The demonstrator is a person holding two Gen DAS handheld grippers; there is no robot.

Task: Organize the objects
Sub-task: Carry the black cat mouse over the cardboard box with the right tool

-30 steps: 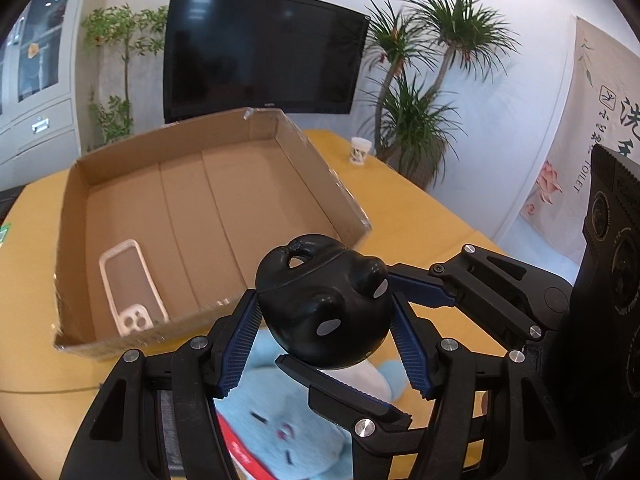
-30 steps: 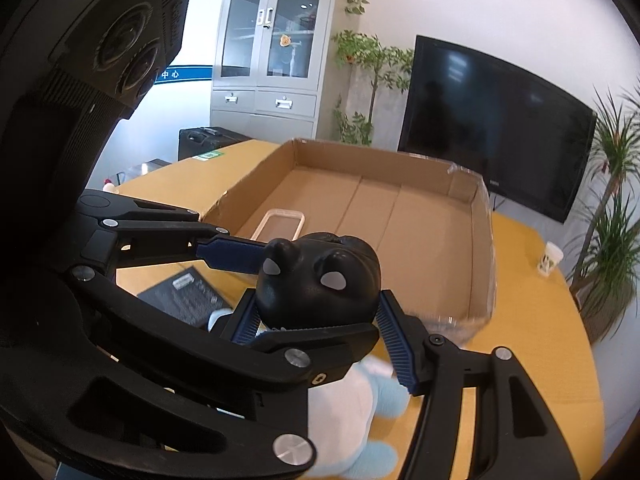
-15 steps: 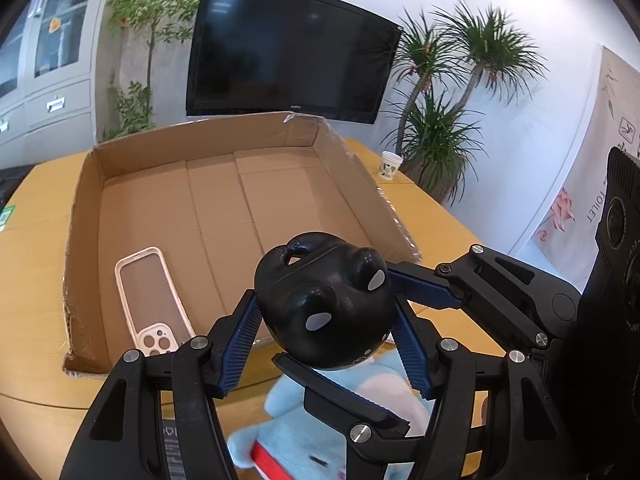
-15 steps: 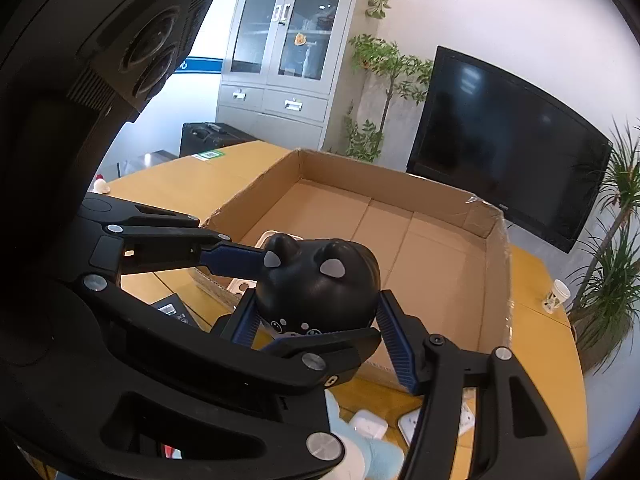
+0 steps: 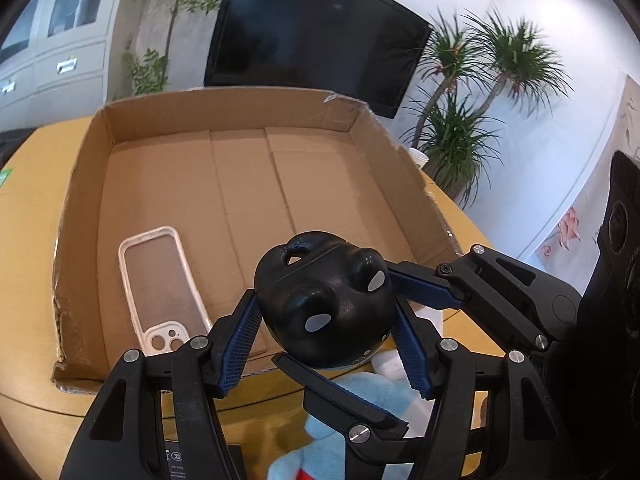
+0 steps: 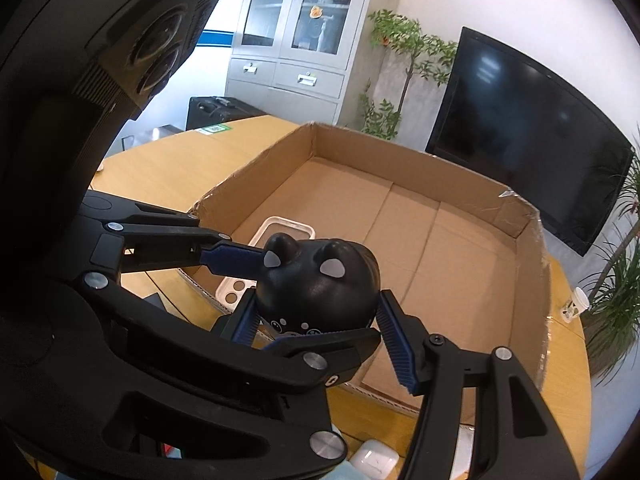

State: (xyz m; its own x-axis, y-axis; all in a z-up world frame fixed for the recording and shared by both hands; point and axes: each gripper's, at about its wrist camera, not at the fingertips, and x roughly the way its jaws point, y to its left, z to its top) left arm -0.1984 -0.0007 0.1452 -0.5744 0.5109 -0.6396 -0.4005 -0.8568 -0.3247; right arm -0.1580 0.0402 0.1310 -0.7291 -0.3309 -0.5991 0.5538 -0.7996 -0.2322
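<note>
- Between both my pairs of pads, above the near wall of the cardboard box (image 5: 224, 128), hangs the black bear-shaped case (image 5: 324, 312); its two small ears with pale tips face my cameras.
- My left gripper (image 5: 326, 350) clamps the case from its sides, blue ribbed fingers (image 5: 240, 340) pressed against it, jaws about half wide.
- My right gripper (image 6: 316, 322) grips the same case crosswise, also about half wide; its fingers cross those of the left in both views.
- Inside the box, flat on the floor by the near left corner, lies a pale phone case (image 5: 158, 284), camera cutouts toward me.
- Under the grippers, on the yellow table (image 5: 24, 240) outside the box, a light blue plush toy (image 5: 360, 420) sits, partly hidden by my fingers, with a white earbud case (image 6: 374, 458) beside it.
- Beyond the box stand a dark television (image 5: 316, 32), potted plants (image 5: 480, 92), a grey cabinet (image 6: 296, 36) and a paper cup (image 6: 576, 304) on the table's far edge.
</note>
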